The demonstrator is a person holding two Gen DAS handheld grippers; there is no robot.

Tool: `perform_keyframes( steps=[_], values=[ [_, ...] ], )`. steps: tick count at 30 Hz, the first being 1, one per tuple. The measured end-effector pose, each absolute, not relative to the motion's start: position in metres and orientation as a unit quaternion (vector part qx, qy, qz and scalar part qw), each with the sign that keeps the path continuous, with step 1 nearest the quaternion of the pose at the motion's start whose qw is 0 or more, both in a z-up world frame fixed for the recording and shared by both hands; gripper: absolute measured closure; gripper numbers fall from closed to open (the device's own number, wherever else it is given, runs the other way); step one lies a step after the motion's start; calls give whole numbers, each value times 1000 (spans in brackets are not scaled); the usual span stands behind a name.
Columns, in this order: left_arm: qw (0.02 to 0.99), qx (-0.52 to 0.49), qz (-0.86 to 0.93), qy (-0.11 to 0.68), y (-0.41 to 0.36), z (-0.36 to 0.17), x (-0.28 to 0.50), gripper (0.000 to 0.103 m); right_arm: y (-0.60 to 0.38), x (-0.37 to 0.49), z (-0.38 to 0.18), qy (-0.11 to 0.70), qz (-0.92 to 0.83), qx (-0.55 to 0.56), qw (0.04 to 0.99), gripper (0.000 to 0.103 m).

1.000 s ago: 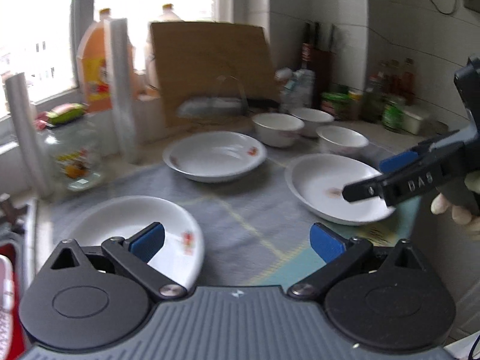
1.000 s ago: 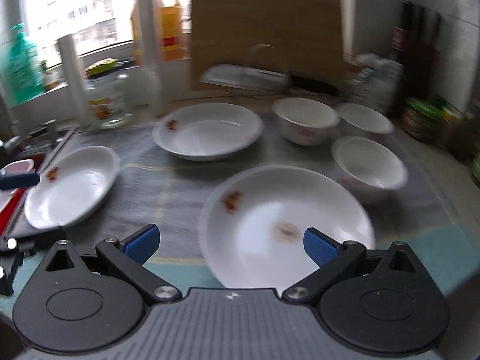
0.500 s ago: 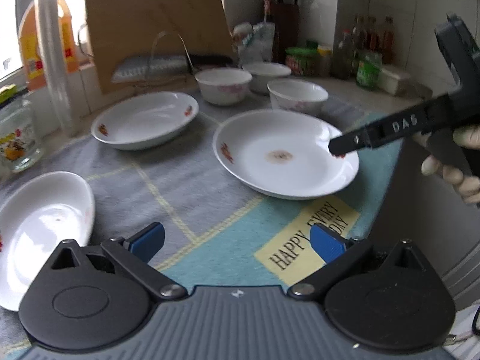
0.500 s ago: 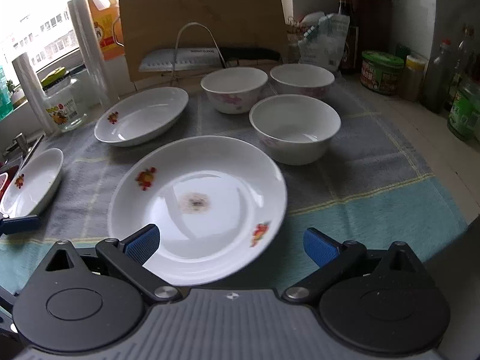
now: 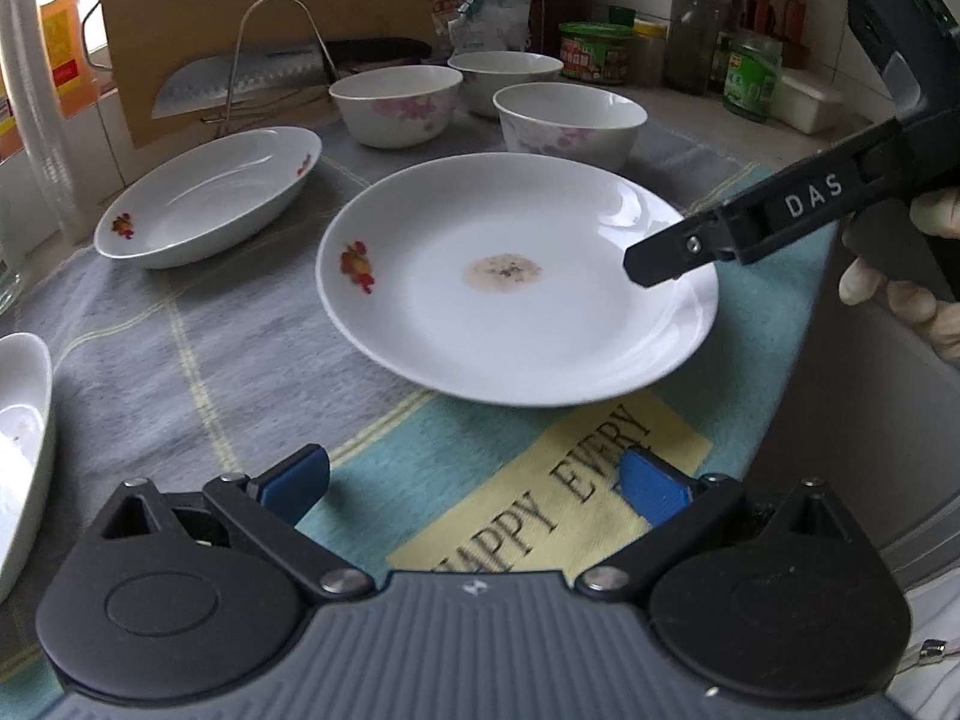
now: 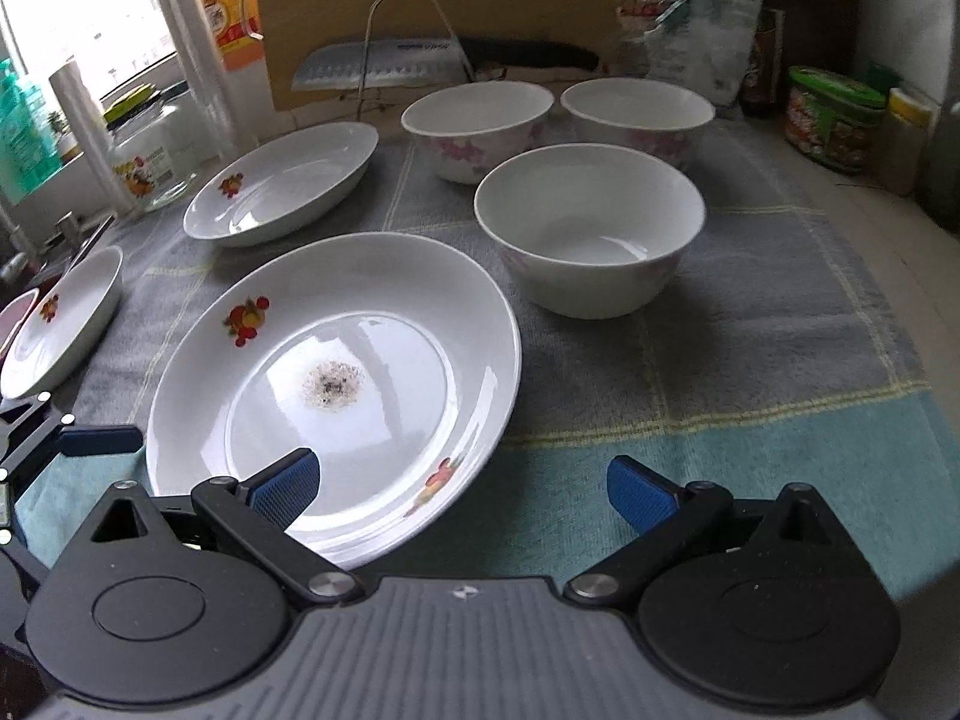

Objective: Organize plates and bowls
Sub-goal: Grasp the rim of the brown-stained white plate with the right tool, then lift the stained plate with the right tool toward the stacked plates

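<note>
A large white plate (image 5: 516, 282) with a brown stain in its middle lies on the mat, also seen close in the right wrist view (image 6: 336, 384). An oval white dish (image 6: 282, 180) sits behind it to the left, and another plate (image 6: 63, 318) at the far left. Three white bowls stand behind: the nearest bowl (image 6: 591, 228) and two more bowls (image 6: 477, 126) (image 6: 639, 117). My right gripper (image 6: 462, 489) is open, its left pad over the stained plate's near rim. My left gripper (image 5: 474, 486) is open above the mat, holding nothing.
A grey and teal mat (image 5: 180, 360) covers the counter. At the back stand a wooden board (image 6: 432, 12), a cleaver on a wire rack (image 6: 390, 69), an oil bottle (image 6: 225, 18) and a glass jar (image 6: 153, 156). Condiment jars (image 6: 834, 120) line the right wall.
Both views have swung right and moved closer to the stained plate. My right gripper now reaches over its rim. Both stay open.
</note>
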State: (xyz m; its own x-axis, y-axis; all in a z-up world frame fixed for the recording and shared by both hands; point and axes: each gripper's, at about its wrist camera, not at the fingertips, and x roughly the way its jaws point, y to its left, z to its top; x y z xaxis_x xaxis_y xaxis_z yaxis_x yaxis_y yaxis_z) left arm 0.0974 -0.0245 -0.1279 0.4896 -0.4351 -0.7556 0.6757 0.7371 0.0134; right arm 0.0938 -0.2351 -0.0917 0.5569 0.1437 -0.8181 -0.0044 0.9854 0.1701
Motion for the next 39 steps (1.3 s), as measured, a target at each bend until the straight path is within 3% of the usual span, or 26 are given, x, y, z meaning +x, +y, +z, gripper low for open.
perform_keyframes(
  steps=[39],
  values=[
    [828, 175, -421, 326, -27, -134, 126, 0, -236, 156, -103, 480, 165, 63, 859, 0]
  ],
)
